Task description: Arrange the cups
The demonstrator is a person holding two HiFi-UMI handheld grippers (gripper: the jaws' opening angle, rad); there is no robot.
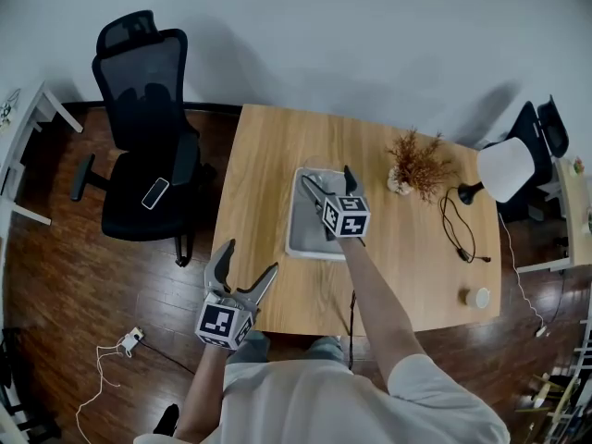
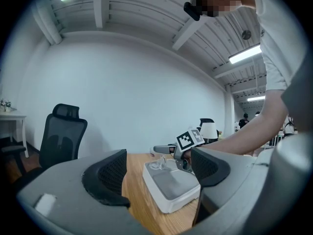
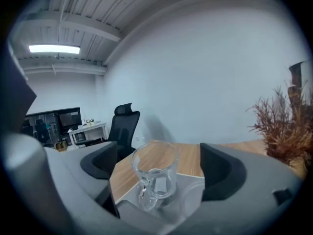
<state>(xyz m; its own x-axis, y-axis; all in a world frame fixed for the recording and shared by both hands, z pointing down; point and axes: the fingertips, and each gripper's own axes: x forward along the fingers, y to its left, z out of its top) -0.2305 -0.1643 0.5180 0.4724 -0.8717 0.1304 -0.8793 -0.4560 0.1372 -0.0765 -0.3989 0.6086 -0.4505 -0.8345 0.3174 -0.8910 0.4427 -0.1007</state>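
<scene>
Presently the right gripper stands wide open about the glass cup, upright in the grey tray, the left gripper open and empty; placement appears done, and a straight withdrawal seems due.

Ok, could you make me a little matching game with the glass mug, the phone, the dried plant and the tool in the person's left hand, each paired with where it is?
Things:
1. glass mug
2. phone
3. dried plant
4. left gripper

Places:
A. on the seat of the black chair
B. by the near corner of the table, jaws apart, empty
C. in the grey tray, between the open jaws of the right gripper
D. standing on the table, right of the tray in the head view

Pairs: 1-C, 2-A, 3-D, 4-B
</scene>
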